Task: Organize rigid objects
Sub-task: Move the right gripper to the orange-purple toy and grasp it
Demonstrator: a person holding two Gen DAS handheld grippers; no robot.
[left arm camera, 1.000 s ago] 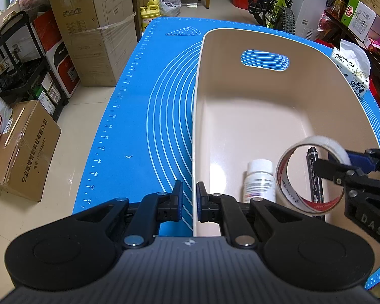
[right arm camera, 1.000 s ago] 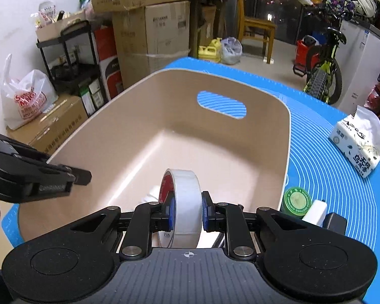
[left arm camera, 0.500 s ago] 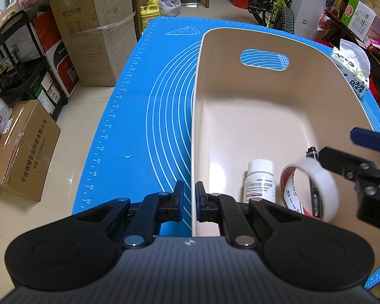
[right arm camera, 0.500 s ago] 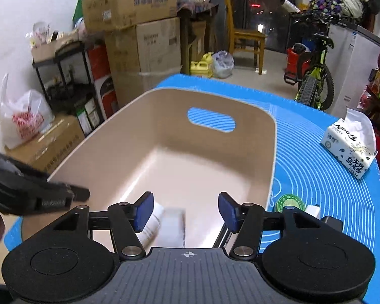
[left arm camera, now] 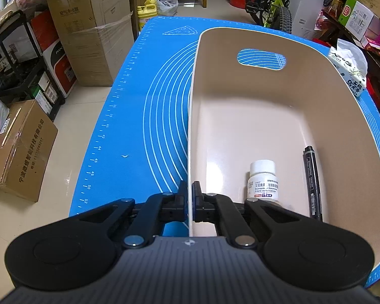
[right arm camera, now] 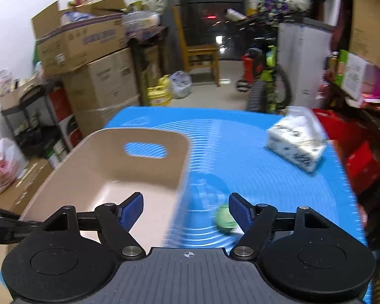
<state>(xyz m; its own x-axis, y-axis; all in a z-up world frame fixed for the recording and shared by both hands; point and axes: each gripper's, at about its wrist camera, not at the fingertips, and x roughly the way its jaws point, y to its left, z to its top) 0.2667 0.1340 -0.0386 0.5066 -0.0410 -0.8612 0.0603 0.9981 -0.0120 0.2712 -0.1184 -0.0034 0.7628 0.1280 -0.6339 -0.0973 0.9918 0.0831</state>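
Left gripper (left arm camera: 189, 204): jaws closed on the near wall of the bin (left arm camera: 193, 116); just right of and beyond the jaws, inside the bin, a white bottle (left arm camera: 263, 181) lies beside a black marker (left arm camera: 312, 179). Right gripper (right arm camera: 185, 209): jaws wide and opening, nothing between the pads; a green disc (right arm camera: 225, 219), blurred, sits on the blue mat (right arm camera: 253, 162) just inside the right jaw, tissue pack (right arm camera: 296, 143) farther right.

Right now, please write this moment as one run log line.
left gripper: shut on bin wall | right gripper: opening, empty | bin: bottle, marker
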